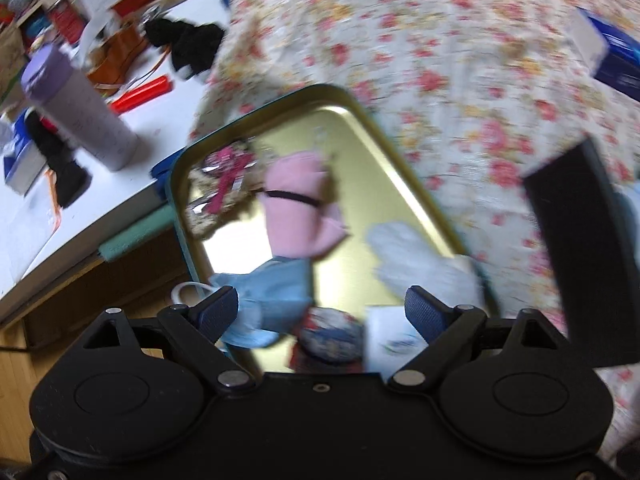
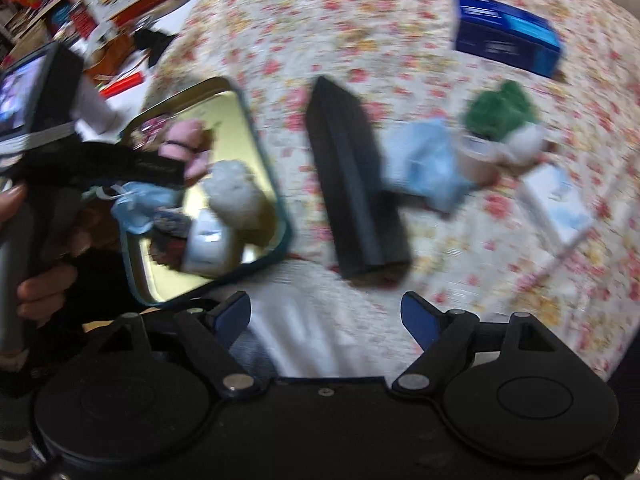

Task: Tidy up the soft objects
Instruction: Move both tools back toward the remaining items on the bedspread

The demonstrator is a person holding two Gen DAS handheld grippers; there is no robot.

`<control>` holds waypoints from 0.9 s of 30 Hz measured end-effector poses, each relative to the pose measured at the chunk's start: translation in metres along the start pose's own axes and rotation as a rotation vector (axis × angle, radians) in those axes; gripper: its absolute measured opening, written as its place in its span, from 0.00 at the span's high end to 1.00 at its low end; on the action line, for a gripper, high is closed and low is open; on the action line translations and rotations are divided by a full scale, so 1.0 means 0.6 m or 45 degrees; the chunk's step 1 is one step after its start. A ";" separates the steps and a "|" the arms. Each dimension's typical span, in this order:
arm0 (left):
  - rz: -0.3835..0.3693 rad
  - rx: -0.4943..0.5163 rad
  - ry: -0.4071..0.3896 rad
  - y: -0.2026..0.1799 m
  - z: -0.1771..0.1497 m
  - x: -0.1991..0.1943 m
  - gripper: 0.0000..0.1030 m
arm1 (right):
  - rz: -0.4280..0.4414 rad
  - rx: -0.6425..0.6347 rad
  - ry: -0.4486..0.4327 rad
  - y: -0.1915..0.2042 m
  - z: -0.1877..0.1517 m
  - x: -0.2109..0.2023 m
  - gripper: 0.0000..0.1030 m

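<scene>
A: Left wrist view – left gripper (image 1: 322, 312) hangs over the tin (image 1: 396, 152), jaws wide, nothing btwn the pads. Tin's gold inside, teal rim, sits on the floral cloth (image 1: 440, 60) at its edge.

B: What's in the tin?

A: Pink roll (image 1: 298, 200) w/ a black band round it, a glittery pouch (image 1: 218, 184) beside it, blue mask (image 1: 276, 300) at the near end, white fluffy thing (image 1: 424, 260) against the rim, a patterned bundle and a small white pack closest to the cam. All blurred.

B: And the right side?

A: Right gripper (image 2: 326, 318) also spread wide, empty, over bare cloth. Still out on the cloth: black case (image 2: 352, 184) just beside the tin, 2nd blue mask (image 2: 428, 164) touching it, green fluffy thing (image 2: 500, 110), tape roll (image 2: 476, 156), white packet (image 2: 560, 204), blue box (image 2: 504, 34) farther back.

B: Room?

A: White desk (image 1: 120, 184) left of the cloth, cluttered – purple tumbler (image 1: 80, 108), red tube (image 1: 140, 94), black cloth bits, boxes behind. Wood floor below. A hand (image 2: 44, 288) grips the left tool's handle.
</scene>
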State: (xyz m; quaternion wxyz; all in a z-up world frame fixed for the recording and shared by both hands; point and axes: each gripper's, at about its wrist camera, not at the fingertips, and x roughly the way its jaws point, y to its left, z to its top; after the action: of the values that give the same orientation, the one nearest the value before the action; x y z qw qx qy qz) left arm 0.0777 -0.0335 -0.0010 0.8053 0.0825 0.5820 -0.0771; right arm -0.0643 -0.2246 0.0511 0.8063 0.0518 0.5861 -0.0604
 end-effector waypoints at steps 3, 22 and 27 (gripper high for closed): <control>-0.050 0.047 -0.008 -0.036 -0.002 -0.021 0.13 | -0.037 0.110 -0.021 -0.065 0.000 -0.008 0.20; -0.169 0.334 -0.063 -0.227 0.021 -0.085 0.13 | -0.252 0.448 -0.044 -0.287 0.062 0.050 0.18; -0.171 0.358 -0.053 -0.256 0.031 -0.084 0.13 | -0.295 0.385 -0.020 -0.279 0.082 0.091 0.18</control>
State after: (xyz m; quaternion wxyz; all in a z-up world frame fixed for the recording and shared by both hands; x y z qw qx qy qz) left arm 0.0453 -0.1856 0.0462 0.7907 0.1535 0.5530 -0.2133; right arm -0.0279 -0.3993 0.0121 0.7814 0.1041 0.5662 -0.2407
